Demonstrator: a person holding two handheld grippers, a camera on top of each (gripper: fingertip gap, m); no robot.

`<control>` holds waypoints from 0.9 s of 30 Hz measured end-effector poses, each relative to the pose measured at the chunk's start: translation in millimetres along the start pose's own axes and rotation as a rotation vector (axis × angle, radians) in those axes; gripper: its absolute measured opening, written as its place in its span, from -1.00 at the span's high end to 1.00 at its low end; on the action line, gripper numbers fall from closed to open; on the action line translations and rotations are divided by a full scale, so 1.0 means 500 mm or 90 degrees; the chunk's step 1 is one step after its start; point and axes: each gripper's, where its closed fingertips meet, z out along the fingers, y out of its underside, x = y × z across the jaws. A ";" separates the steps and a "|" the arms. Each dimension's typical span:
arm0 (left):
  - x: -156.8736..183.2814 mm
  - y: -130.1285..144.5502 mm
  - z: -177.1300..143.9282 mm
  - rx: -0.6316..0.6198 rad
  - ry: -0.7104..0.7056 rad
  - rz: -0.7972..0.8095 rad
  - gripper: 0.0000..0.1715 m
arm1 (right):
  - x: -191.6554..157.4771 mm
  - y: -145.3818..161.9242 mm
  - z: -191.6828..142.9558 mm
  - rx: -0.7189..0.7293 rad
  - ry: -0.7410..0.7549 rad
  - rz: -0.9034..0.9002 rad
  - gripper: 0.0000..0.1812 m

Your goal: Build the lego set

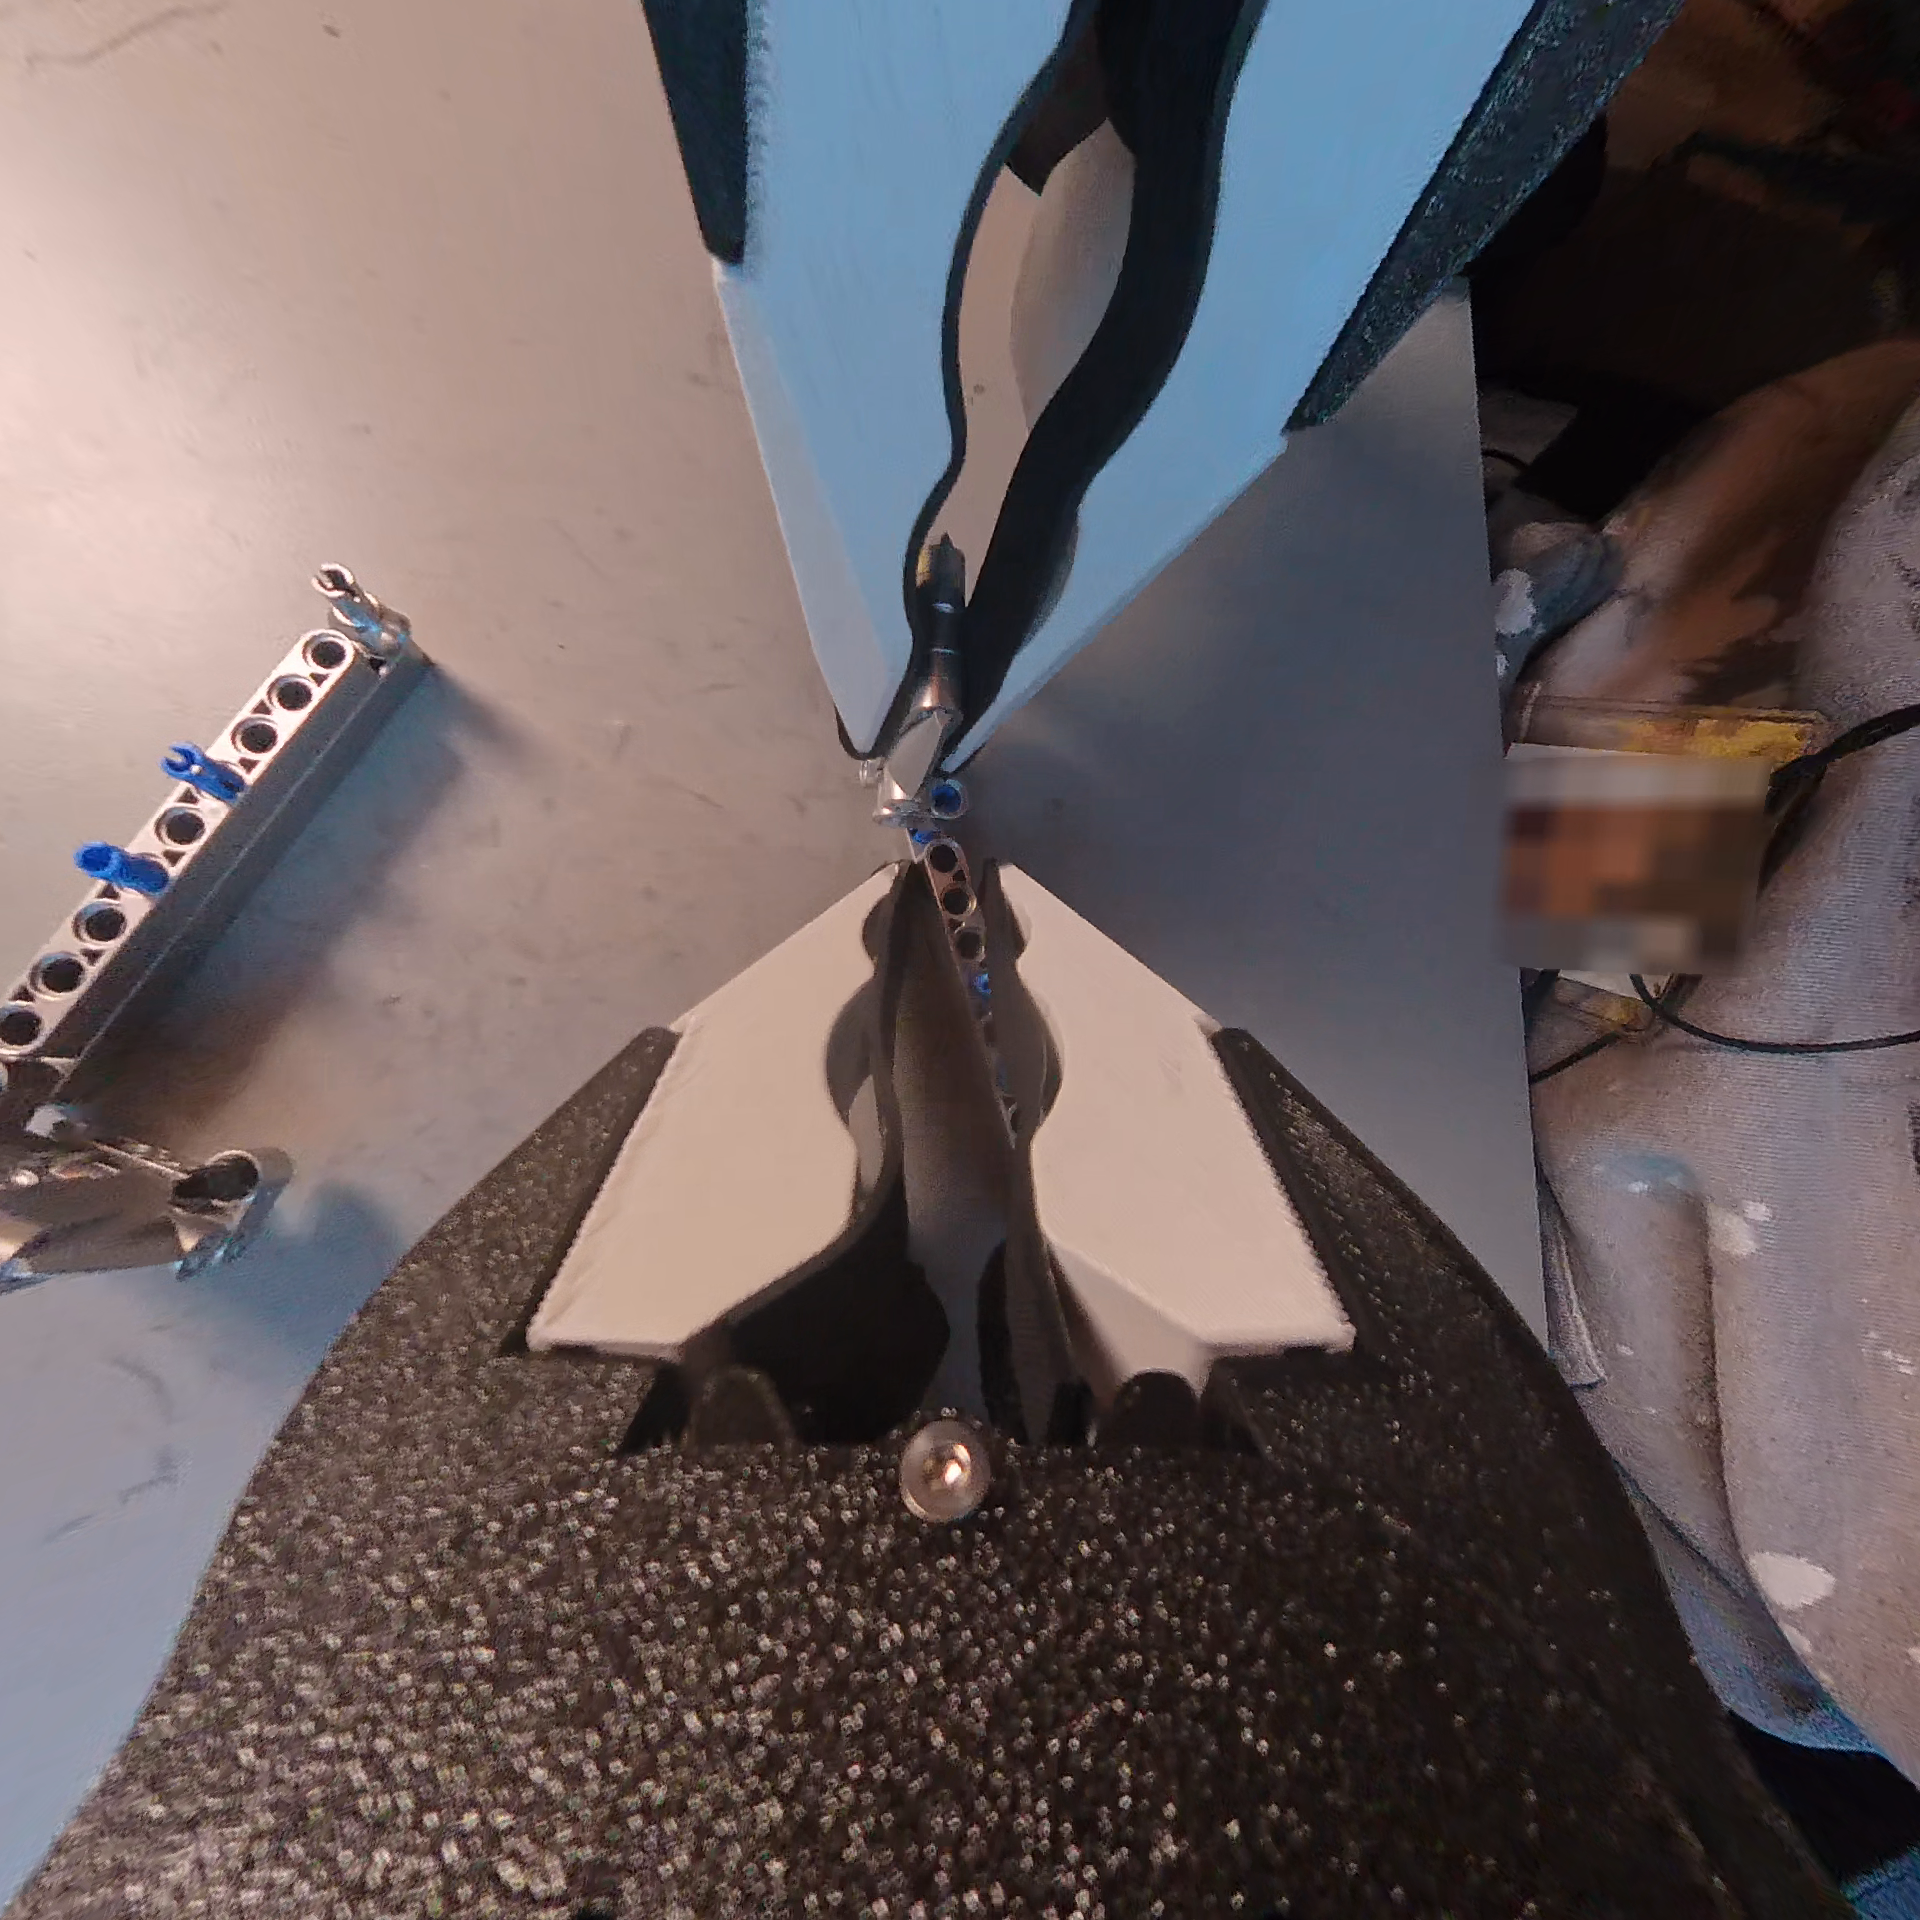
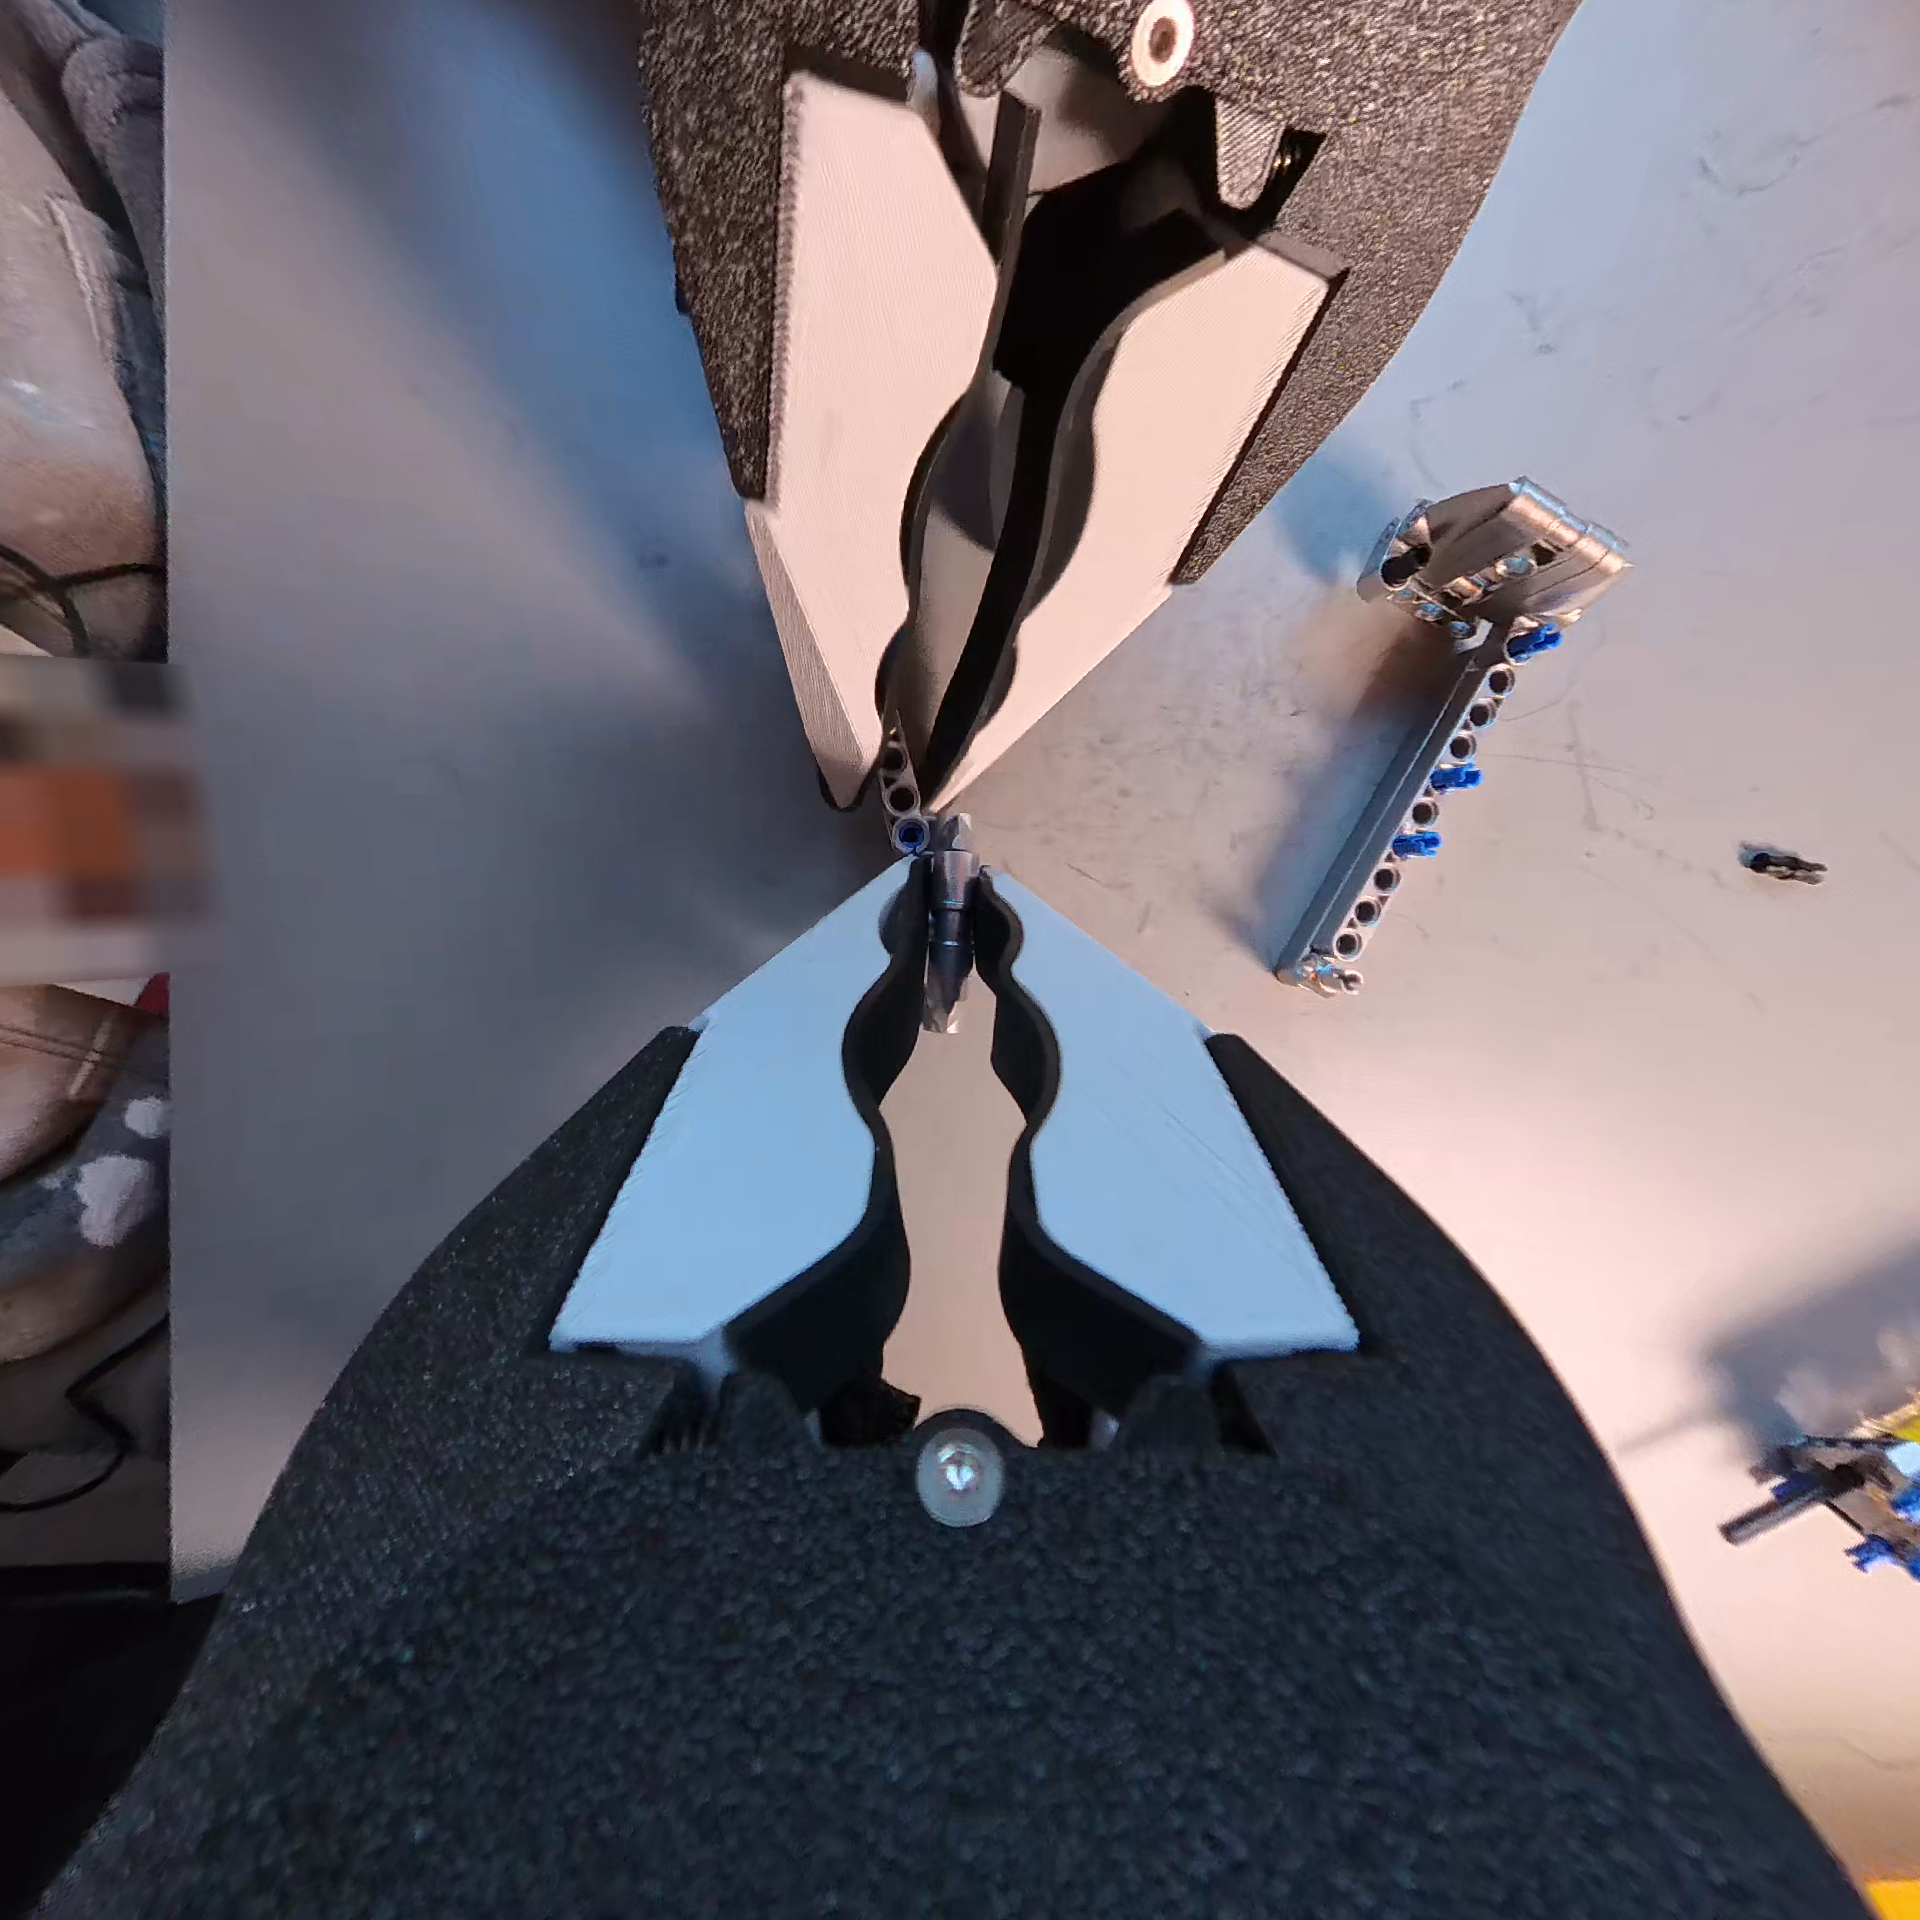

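The left gripper (image 1: 951,883) had its fingers clamped on a thin grey beam with holes (image 1: 958,914), held above the pale tabletop (image 1: 416,416). Facing it tip to tip, the right gripper (image 2: 948,904) gripped a small grey pin (image 2: 951,935), whose end touched the beam's tip beside a blue peg (image 1: 943,798). A longer grey beam with blue pegs (image 2: 1403,800) lay well apart on the tabletop.
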 end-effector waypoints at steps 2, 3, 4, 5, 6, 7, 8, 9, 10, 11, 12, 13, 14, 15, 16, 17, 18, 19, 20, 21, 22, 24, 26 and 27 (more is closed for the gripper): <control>-0.002 -0.003 0.002 0.004 -0.004 -0.003 0.90 | -0.002 -0.002 0.004 -0.005 -0.003 0.018 0.95; -0.002 -0.004 0.003 0.006 -0.003 -0.006 0.90 | -0.003 0.002 0.010 -0.016 -0.004 0.023 0.95; -0.002 -0.004 0.003 0.006 -0.002 -0.007 0.90 | -0.005 0.011 0.020 -0.036 -0.004 0.021 0.95; -0.002 -0.004 0.003 0.006 -0.001 -0.006 0.90 | -0.005 0.016 0.029 -0.046 -0.003 0.024 0.94; -0.002 -0.003 0.003 0.007 -0.001 -0.005 0.90 | -0.006 0.014 0.031 -0.044 -0.010 0.031 0.95; -0.002 -0.004 0.003 0.009 -0.001 -0.005 0.90 | -0.006 0.014 0.031 -0.043 -0.014 0.036 0.94; -0.002 -0.004 0.003 0.011 -0.001 -0.005 0.90 | -0.006 0.015 0.031 -0.042 -0.017 0.042 0.95; -0.002 -0.004 0.003 0.014 0.000 -0.006 0.90 | -0.007 0.015 0.031 -0.040 -0.018 0.054 0.94; -0.002 -0.004 0.003 0.016 0.003 -0.009 0.89 | -0.007 0.015 0.031 -0.038 -0.019 0.065 0.94; -0.001 -0.004 0.002 0.018 0.008 -0.013 0.89 | -0.007 0.015 0.031 -0.036 -0.018 0.074 0.94; 0.000 -0.004 0.002 0.019 0.014 -0.014 0.88 | -0.008 0.016 0.031 -0.036 -0.016 0.079 0.94; 0.001 -0.003 0.001 0.022 0.019 -0.013 0.87 | -0.008 0.016 0.030 -0.036 -0.013 0.079 0.94; 0.002 -0.003 -0.002 0.025 0.025 -0.014 0.86 | -0.008 0.017 0.029 -0.036 -0.011 0.079 0.94; 0.002 -0.003 -0.007 0.029 0.031 -0.017 0.80 | -0.005 0.018 0.029 -0.035 -0.006 0.078 0.94; 0.000 -0.005 -0.014 0.036 0.037 -0.022 0.77 | -0.001 0.020 0.028 -0.029 0.001 0.073 0.94; 0.001 -0.006 -0.023 0.044 0.048 -0.030 0.74 | 0.003 0.023 0.026 -0.022 0.002 0.061 0.94; 0.004 -0.005 -0.032 0.049 0.067 -0.040 0.73 | 0.006 0.028 0.023 -0.019 -0.002 0.056 0.94; 0.006 -0.002 -0.039 0.051 0.084 -0.050 0.73 | 0.011 0.034 0.020 -0.016 -0.005 0.045 0.94; 0.006 0.001 -0.043 0.051 0.096 -0.058 0.73 | 0.016 0.039 0.018 -0.013 -0.007 0.022 0.93; 0.009 0.004 -0.043 0.051 0.110 -0.065 0.73 | 0.022 0.043 0.016 -0.009 -0.006 -0.001 0.93; 0.015 0.004 -0.042 0.053 0.129 -0.070 0.73 | 0.033 0.046 0.014 -0.008 0.004 -0.014 0.93; 0.028 0.002 -0.033 0.053 0.151 -0.071 0.72 | 0.059 0.047 0.011 -0.005 0.031 -0.015 0.87; 0.034 0.002 -0.023 0.045 0.144 -0.057 0.72 | 0.080 0.040 0.000 0.011 0.060 -0.011 0.75; 0.036 0.000 -0.020 0.046 0.141 -0.050 0.70 | 0.090 0.036 -0.009 0.020 0.079 -0.007 0.70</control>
